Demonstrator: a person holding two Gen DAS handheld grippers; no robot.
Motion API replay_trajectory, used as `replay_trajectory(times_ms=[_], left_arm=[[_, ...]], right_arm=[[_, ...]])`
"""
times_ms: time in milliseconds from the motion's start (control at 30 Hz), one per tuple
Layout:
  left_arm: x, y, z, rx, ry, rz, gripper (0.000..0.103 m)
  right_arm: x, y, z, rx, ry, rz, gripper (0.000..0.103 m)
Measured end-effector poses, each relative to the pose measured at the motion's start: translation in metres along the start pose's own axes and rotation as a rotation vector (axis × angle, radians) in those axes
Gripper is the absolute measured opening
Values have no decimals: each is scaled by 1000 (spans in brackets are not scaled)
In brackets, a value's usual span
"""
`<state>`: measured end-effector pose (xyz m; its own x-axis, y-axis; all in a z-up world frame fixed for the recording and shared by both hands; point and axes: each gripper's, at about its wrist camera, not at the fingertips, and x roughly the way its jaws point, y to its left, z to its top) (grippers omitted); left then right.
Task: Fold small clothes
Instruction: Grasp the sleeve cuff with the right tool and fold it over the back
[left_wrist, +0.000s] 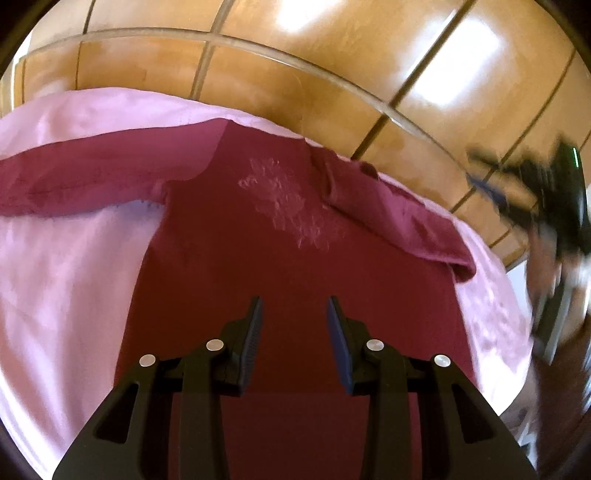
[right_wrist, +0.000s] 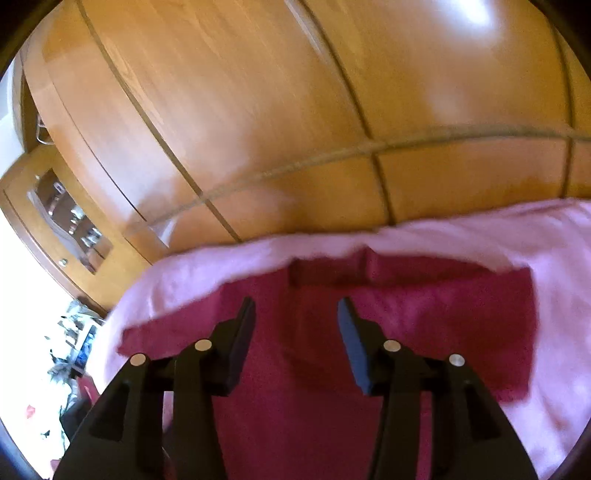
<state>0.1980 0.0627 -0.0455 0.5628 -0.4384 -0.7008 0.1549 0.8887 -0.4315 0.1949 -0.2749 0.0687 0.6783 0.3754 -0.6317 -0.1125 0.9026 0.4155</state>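
**A:** Where is the shirt?

**B:** The dark red shirt (left_wrist: 280, 266) lies flat on the pink sheet (left_wrist: 55, 258), one sleeve out at 9 o'clock.

**A:** How will it feel?

**B:** Soft, light and floppy, I think. Pinch a sleeve end or the bottom edge.

**A:** And the tongs?

**B:** Left tongs (left_wrist: 294, 308) and right tongs (right_wrist: 296, 308) are both apart, holding nothing. A wooden wardrobe (right_wrist: 258, 110) stands behind.

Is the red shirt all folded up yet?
Partly: the maroon shirt lies spread on the pink sheet, one sleeve folded in.
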Motion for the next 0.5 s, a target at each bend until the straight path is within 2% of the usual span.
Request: replay_trajectory(times_ms=[67, 133, 233, 267, 400, 500], left_arm=[[6, 3, 11, -21, -5, -20, 34], [15, 1, 23, -35, -4, -52, 35], [40, -6, 44, -52, 11, -82, 34], [50, -9, 51, -58, 19, -87, 34], [91, -25, 77, -48, 51, -84, 34], [125, -42, 94, -15, 82, -61, 35]], right_arm=[[-4, -15, -28, -12, 36, -45, 53], [-2, -27, -61, -44, 87, -120, 62], [3, -40, -103, -42, 166, -141, 67], [6, -40, -117, -68, 176, -171, 68], [14, -37, -150, -170, 142, -288, 73], [22, -36, -159, -192, 123, -285, 92]])
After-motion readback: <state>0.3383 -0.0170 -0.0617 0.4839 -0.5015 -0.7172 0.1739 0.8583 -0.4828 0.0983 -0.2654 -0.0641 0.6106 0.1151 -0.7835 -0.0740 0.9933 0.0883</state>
